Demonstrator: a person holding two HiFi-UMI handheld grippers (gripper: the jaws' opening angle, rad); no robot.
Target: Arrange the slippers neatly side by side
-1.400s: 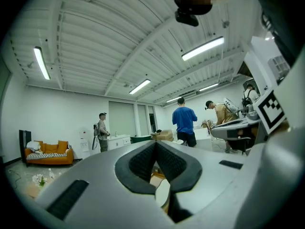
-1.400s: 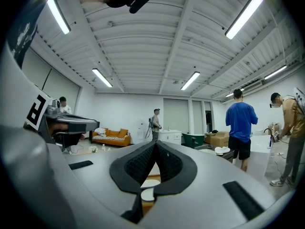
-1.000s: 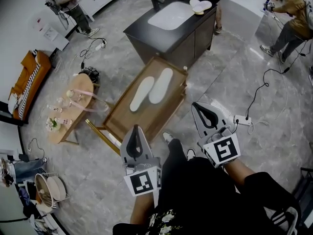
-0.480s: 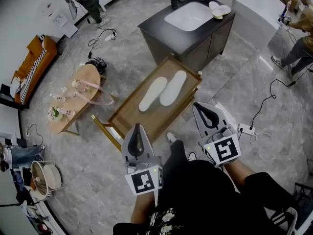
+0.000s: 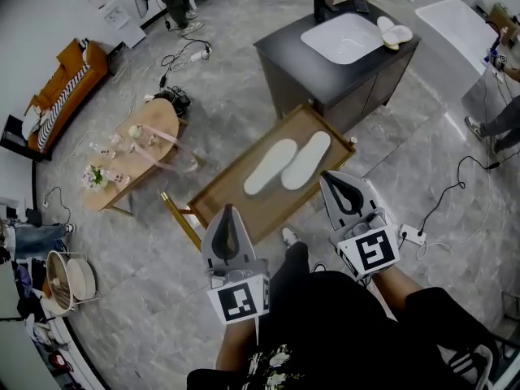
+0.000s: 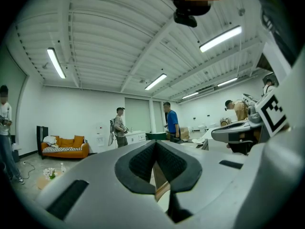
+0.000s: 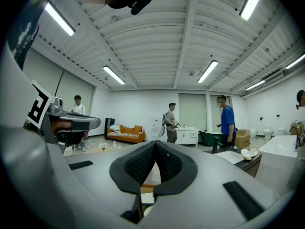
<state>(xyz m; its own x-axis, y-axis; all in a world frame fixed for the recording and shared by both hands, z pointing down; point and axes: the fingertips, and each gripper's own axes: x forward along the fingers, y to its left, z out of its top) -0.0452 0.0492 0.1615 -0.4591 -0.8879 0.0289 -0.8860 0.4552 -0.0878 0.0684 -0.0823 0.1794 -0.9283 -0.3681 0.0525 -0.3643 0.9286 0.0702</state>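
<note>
Both my tongs are closed right up with nothing in them. The left gripper (image 5: 228, 211) and right gripper (image 5: 327, 177) are held level in front of my lap, the left short of the pair of flat white slippers (image 5: 288, 163) and the right just beside them. The slippers lie on the brown wooden tray table with a raised rim (image 5: 231, 189). They are parallel and touching or nearly so, the right one set slightly farther from me than the left.

The pair looks close to neat already, so my main worry is overdoing it. A shove with shut tips could spin a slipper or push it into its neighbour and skew both. If I forget to spread the jaws before reaching in, I would only be poking. The slippers are thin and lie flat, so a pinch may slide off or drag one along. Coming in level, a jaw could catch the rim and jolt the whole tray. The white power strip (image 5: 410, 236) and its cable lie on the floor by my right foot, and I could snag them if I lean in
</note>
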